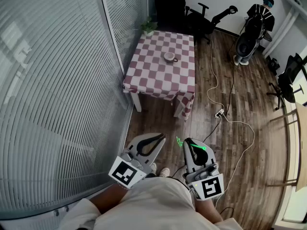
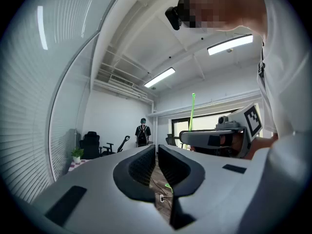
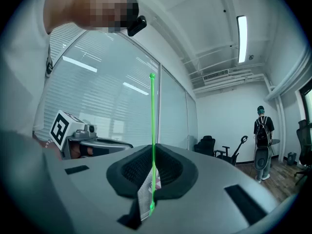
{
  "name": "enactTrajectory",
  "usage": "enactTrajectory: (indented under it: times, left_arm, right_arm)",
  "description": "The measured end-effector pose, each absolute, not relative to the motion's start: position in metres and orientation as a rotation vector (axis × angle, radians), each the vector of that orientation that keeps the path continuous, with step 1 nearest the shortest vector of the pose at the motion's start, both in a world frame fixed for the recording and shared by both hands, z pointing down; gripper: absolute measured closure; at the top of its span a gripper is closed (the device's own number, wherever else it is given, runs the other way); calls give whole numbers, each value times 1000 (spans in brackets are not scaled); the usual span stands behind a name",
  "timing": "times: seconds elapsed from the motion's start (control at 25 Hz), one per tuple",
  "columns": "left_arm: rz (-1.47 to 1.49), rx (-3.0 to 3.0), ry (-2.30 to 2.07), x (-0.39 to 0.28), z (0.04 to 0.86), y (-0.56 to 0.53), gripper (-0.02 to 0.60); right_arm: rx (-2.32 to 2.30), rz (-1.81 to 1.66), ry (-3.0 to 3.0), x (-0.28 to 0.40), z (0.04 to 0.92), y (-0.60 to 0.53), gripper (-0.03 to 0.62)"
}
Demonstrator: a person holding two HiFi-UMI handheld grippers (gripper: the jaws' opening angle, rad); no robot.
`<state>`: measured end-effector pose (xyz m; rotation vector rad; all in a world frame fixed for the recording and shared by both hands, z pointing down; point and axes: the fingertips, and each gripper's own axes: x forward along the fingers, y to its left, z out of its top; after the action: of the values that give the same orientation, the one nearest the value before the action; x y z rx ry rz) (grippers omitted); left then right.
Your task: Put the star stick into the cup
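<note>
Right hand-held gripper (image 3: 152,152) on half-hidden star stick (image 3: 152,111)

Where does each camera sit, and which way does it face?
Head view: on the person's head, looking steeply down at floor, table and cup; shows torso, left gripper, right gripper.
Left gripper view: on that gripper, along its shut, empty jaws into the room; white shirt shows.
Right gripper view: along jaws shut on the star stick, toward the glass wall; white shirt too.
Shared: both gripper views show the standing person.
</note>
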<state>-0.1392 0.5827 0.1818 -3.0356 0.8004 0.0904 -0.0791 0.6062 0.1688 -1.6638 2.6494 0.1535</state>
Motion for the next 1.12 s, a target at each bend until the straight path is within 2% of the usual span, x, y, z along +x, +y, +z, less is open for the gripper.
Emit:
enactTrajectory:
  times: [1.12]
  left_arm:
    - [134, -3059, 760, -175, 182, 573, 545]
  right_arm:
    - [-1688, 130, 2599, -118, 166, 595, 554]
